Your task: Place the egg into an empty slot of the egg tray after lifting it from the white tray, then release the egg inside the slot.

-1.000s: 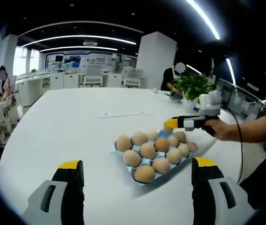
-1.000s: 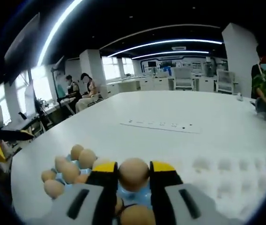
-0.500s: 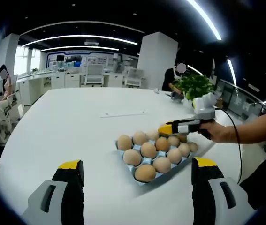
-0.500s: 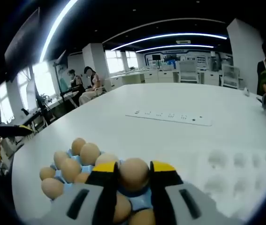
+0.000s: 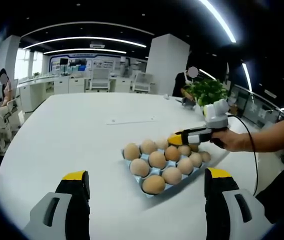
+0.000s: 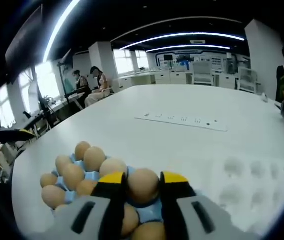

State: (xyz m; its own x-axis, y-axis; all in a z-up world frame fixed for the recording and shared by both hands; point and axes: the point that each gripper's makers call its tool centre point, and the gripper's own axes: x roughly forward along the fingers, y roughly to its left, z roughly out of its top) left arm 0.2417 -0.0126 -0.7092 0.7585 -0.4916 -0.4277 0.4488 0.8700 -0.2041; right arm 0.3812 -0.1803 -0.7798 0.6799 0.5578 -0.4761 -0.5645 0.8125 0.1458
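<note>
Where visible, eleven eggs (image 5: 157,159), one egg tray (image 5: 147,188)

An open-plan office: white desks (image 5: 56,85), swivel chairs (image 5: 99,78), ceiling light strips (image 5: 81,40).

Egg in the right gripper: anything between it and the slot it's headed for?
Nothing visible. The right gripper grips the egg just above the blue egg tray, with neighbouring eggs seated close beside it. The slot itself is hidden under the egg and jaws, so I can't confirm it's empty.
</note>
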